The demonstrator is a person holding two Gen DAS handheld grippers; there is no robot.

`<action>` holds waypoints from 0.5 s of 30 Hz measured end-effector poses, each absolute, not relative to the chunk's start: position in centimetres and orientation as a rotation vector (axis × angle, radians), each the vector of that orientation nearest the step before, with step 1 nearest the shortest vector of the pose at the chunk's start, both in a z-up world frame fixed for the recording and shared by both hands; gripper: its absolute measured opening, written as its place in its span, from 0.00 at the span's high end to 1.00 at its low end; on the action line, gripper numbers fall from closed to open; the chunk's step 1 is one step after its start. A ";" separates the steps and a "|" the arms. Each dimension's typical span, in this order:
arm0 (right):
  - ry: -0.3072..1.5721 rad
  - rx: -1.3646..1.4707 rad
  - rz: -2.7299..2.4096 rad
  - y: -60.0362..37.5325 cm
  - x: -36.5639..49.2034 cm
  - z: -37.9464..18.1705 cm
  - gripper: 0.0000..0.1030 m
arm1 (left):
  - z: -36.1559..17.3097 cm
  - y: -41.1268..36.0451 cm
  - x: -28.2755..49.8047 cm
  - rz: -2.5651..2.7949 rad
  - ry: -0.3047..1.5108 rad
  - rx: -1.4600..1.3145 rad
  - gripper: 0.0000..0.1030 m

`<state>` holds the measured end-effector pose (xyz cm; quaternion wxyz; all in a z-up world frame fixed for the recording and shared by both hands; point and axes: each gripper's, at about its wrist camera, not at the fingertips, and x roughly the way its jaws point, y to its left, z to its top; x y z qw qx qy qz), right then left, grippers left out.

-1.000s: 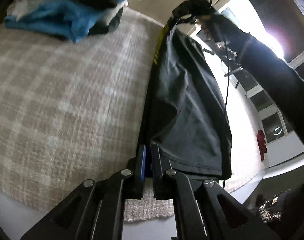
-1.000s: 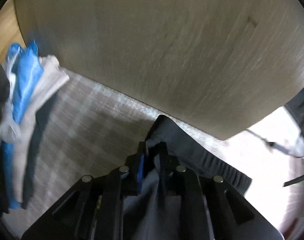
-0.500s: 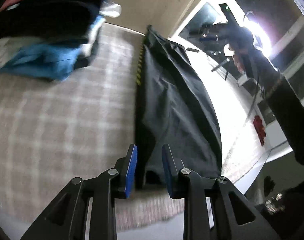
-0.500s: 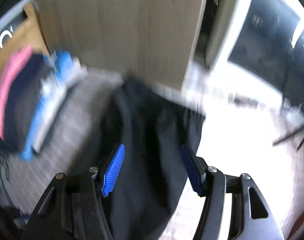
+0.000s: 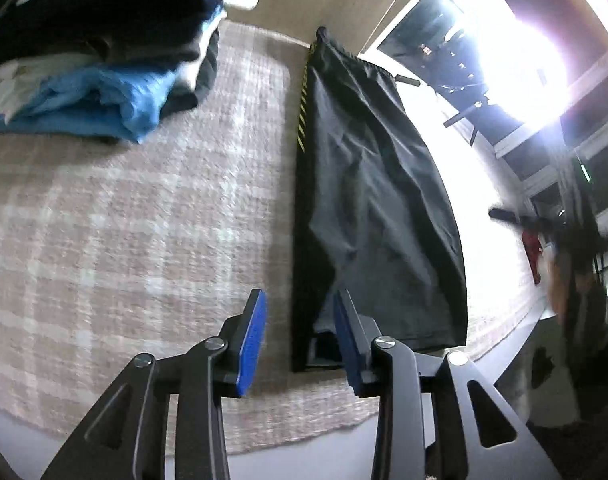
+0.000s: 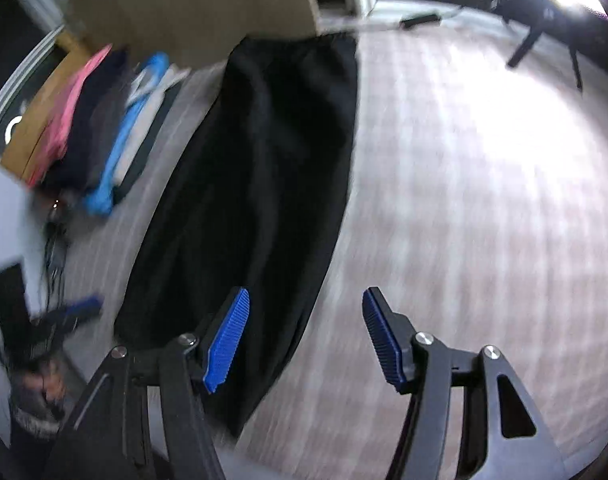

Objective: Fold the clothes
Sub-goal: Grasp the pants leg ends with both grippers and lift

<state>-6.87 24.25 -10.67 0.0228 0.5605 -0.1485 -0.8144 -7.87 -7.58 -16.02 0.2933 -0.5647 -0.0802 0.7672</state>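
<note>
A checked beige-and-cream cloth (image 5: 151, 216) covers the whole surface, its weave running off blurred in the right wrist view. A tan wooden panel (image 5: 324, 4) stands upright along its far edge. Beside that, bright windows (image 5: 536, 60) blaze white (washing out everything near them). Something small and red (image 5: 532, 248) hangs below the window line; what it is can't be told. Over on the right wrist side, a tan cardboard box (image 6: 43, 120) sits at the left edge, and dark legs of some stand (image 6: 544, 40) are planted on the far side.
</note>
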 end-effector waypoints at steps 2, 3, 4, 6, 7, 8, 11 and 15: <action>-0.478 1.744 -2.486 22.8 -5.3 -12.5 0.43 | -16.3 -6.1 -7.5 2.049 -0.175 -1.515 0.68; -0.489 1.750 -2.470 22.1 -4.5 -13.4 0.43 | -16.4 -5.5 -7.4 2.054 -0.157 -1.525 0.68; -0.510 1.766 -2.460 21.7 -4.1 -14.3 0.43 | -16.5 -5.0 -7.2 2.058 -0.140 -1.536 0.68; -0.555 1.773 -2.437 20.9 -3.4 -15.5 0.43 | -16.7 -3.9 -7.0 2.066 -0.058 -1.544 0.68; -0.541 1.767 -2.453 20.4 -3.3 -15.5 0.43 | -16.9 -3.3 -6.8 2.071 -0.006 -1.545 0.68; -0.527 1.761 -2.468 19.8 -3.2 -15.6 0.43 | -17.1 -2.8 -6.6 2.075 0.047 -1.545 0.68; -0.486 1.743 -2.514 18.3 -3.0 -15.7 0.43 | -17.9 -1.8 -6.3 2.067 0.145 -1.552 0.68; -0.358 1.717 -2.602 16.1 -2.6 -17.3 0.42 | -17.9 -1.1 -6.5 2.061 0.235 -1.508 0.65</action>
